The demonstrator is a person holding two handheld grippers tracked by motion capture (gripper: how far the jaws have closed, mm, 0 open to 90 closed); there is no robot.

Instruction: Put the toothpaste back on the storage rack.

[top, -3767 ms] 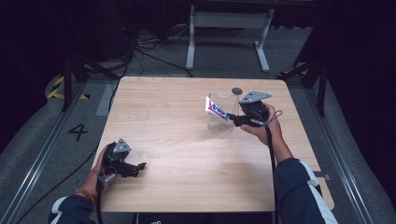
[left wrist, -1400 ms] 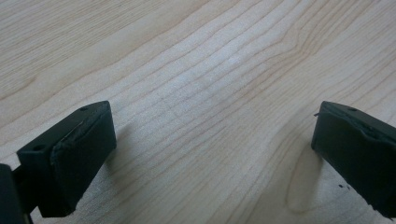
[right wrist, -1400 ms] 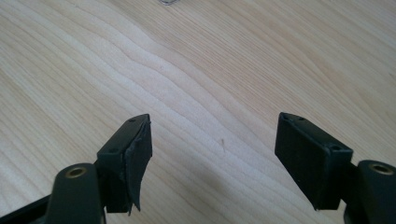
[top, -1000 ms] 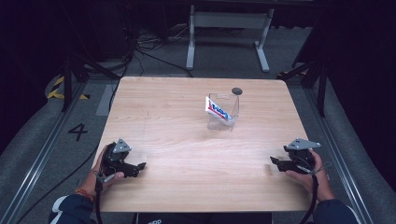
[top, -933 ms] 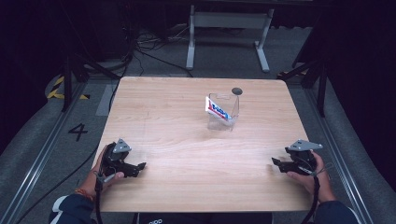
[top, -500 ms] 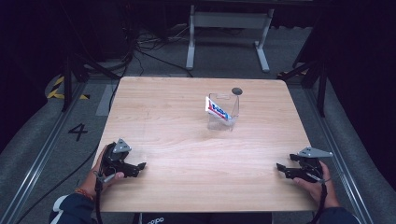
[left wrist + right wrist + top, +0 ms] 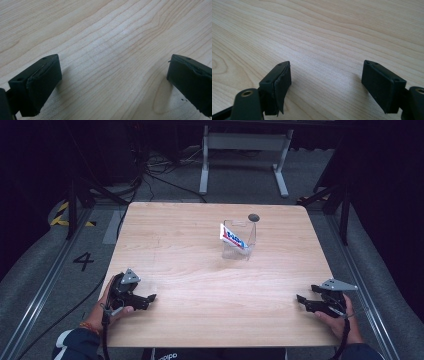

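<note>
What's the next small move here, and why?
Probably none beyond holding both at rest: the tube already sits in the clear cup mid-table, and the left hand-held gripper and right hand-held gripper lie open and empty at the table's near corners.

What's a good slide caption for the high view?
Both grippers, left and right, rest open at the table's near corners; toothpaste tube stands in clear cup.

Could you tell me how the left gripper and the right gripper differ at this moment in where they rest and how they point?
The left gripper rests at the table's near left corner, its jaws pointing right; the right gripper rests at the near right corner, jaws pointing left. The left hand sits over the tabletop, the right hand partly past its edge. Both grippers are open with nothing between the jaws, far from the clear container.
</note>
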